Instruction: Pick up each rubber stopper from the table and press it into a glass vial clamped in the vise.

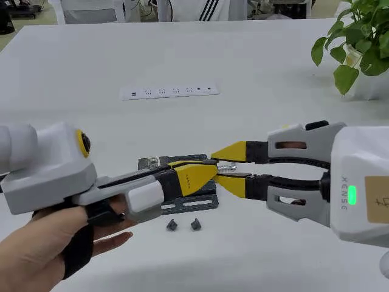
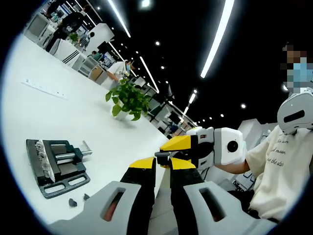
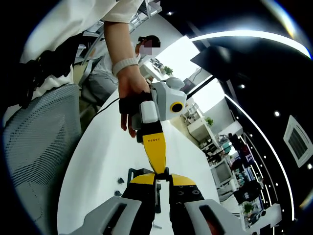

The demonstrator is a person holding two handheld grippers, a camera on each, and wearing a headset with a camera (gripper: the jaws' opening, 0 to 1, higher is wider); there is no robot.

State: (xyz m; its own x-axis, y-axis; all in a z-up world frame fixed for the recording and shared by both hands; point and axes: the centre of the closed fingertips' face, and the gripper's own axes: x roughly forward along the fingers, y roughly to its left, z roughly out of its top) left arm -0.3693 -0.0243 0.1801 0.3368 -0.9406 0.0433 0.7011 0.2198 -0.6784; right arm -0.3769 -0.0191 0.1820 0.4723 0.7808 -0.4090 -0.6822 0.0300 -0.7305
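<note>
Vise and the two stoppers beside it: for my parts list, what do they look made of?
Vise: likely metal, matte dark grey, with a bare shiny screw. Stoppers: probably rubber, dull dark grey, without gloss; too small to be sure.

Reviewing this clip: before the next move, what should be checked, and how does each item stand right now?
1. Stoppers available: two rubber stoppers lie on the table in front of the vise. Ok.
2. Grippers clear of each other: the left gripper has its tip at the right gripper, above the vise. Not ok.
3. Right gripper ready to grasp: its jaws stand apart. Ok.
4. Left gripper open or shut: seen side-on. Cannot tell.
5. Vial seated in the vise: the grippers cover it in the head view, and it is too small to make out in the left gripper view. Cannot tell.
</note>
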